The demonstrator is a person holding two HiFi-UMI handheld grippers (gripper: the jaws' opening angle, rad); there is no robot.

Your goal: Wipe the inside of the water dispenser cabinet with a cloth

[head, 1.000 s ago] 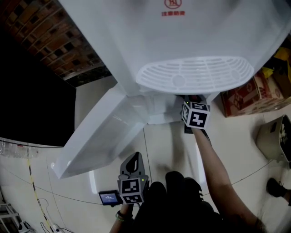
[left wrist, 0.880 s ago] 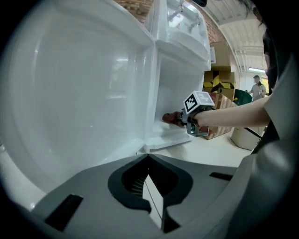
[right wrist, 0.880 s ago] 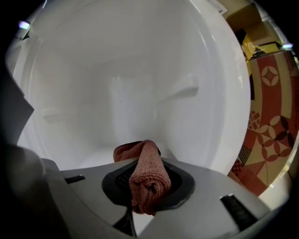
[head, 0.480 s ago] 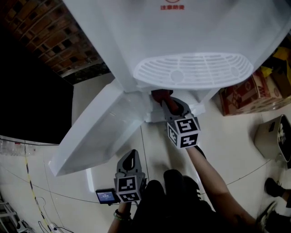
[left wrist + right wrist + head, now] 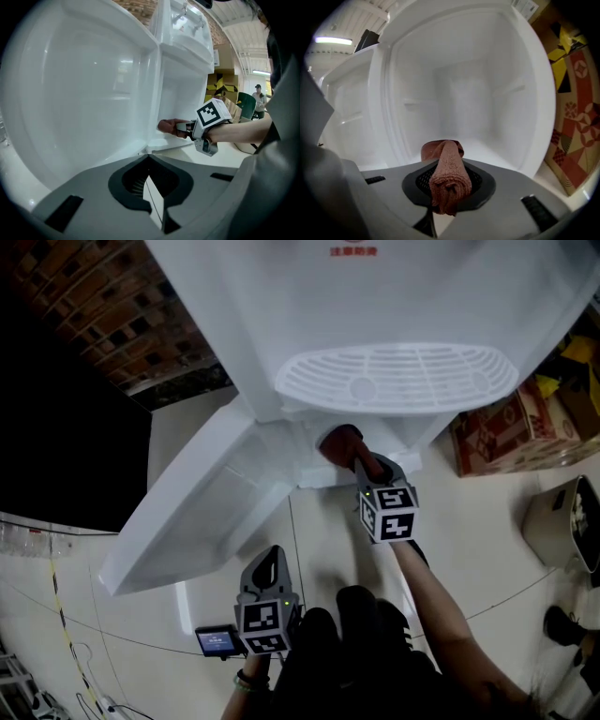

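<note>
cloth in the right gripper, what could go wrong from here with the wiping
1. The cloth is bunched into a narrow roll in the right gripper, with little sticking out, so the hard jaws may scrape the cabinet wall and wipe only a thin strip.
2. The open door is held by nothing; the left gripper hangs apart from it, so it could swing against the arm.

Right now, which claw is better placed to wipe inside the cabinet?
Right. The right claw grips the cloth at the open cabinet; the left claw is shut, empty, and held back from it.
</note>
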